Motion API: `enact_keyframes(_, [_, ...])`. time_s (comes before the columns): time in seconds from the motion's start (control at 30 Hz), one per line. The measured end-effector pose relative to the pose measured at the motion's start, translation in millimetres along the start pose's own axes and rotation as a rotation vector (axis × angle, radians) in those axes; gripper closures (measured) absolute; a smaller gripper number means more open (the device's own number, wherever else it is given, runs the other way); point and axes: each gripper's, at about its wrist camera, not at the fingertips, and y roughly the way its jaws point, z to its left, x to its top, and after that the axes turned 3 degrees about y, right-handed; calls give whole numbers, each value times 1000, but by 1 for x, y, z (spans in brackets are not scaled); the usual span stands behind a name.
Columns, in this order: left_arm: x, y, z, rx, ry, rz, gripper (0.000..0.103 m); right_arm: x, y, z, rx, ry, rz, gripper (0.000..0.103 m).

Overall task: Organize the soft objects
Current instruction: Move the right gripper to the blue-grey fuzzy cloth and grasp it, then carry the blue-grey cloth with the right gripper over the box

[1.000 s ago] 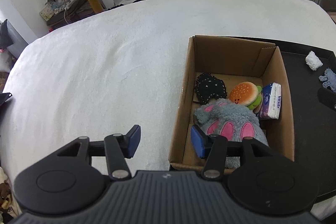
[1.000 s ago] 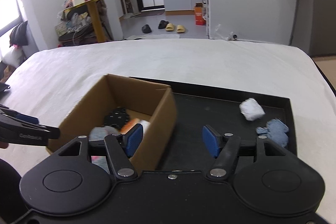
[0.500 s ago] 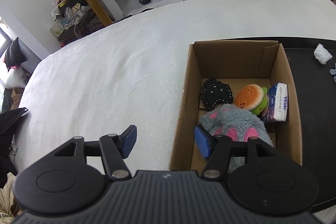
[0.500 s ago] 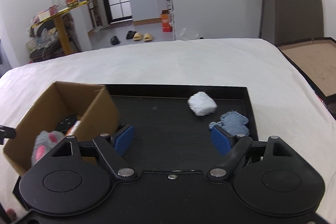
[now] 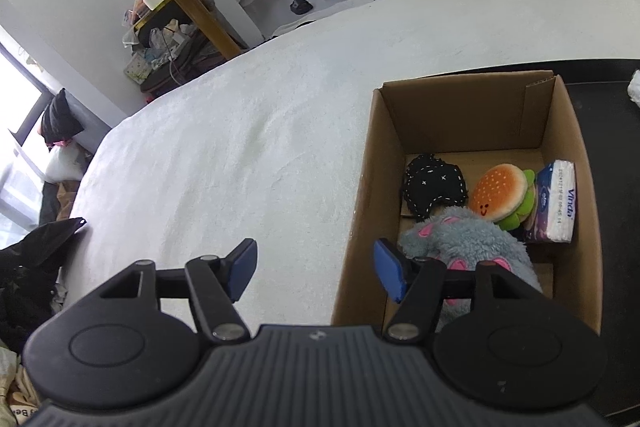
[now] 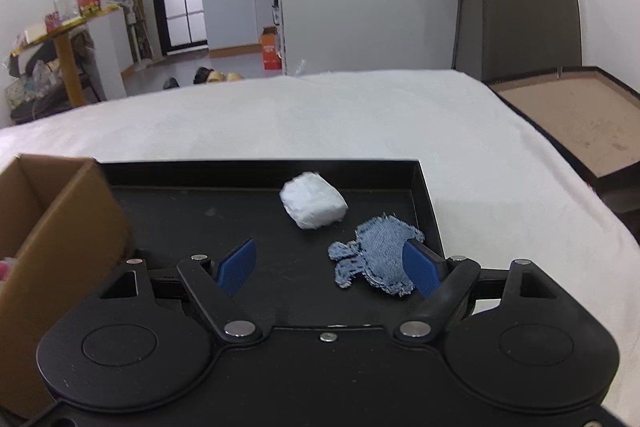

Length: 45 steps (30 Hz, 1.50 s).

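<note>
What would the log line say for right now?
left gripper: open, empty, by cardboard box | right gripper: open, empty, over black tray | loose: white wad, denim scrap

The box (image 5: 568, 131) beside the left gripper (image 5: 316, 271) was plain matt cardboard, holding a shaggy grey plush (image 5: 464, 243), a velvety burger toy (image 5: 500, 193) and a glossy plastic-wrapped tissue pack (image 5: 558, 207). Ahead of the right gripper (image 6: 332, 265), the tray (image 6: 224, 203) looked matt black, bearing frayed denim cloth (image 6: 380, 253) and a crumpled white wad (image 6: 314, 201). The spread (image 6: 320, 119) was nubbly white cloth.
</note>
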Motion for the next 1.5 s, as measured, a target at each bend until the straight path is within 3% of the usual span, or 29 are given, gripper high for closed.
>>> enact_keyframes(0.17, [2,10,-11,33,34,29,37,-1,17,-6,-44,1,-9,27])
enact_keyframes(0.5, [4,14,-24,74,90,40,36,-6,36,-11,-46,4,44,33])
enact_keyframes(0.6, [3,12,-24,81,97,38,36,-6,38,-11,-78,-13,51,47])
enact_keyframes(0.67, [2,11,-25,85,103,35,36,-8,38,-11,-120,-46,57,65])
enact_keyframes(0.77, [1,9,-24,88,99,35,36,-9,34,-15,-138,-52,74,75])
enact_keyframes(1.03, [-2,5,-10,31,45,40,35,-9,9,-13,-76,-43,82,81])
enact_keyframes(1.5, [-10,-2,15,-85,-51,10,35,10,-43,16,35,-99,66,81])
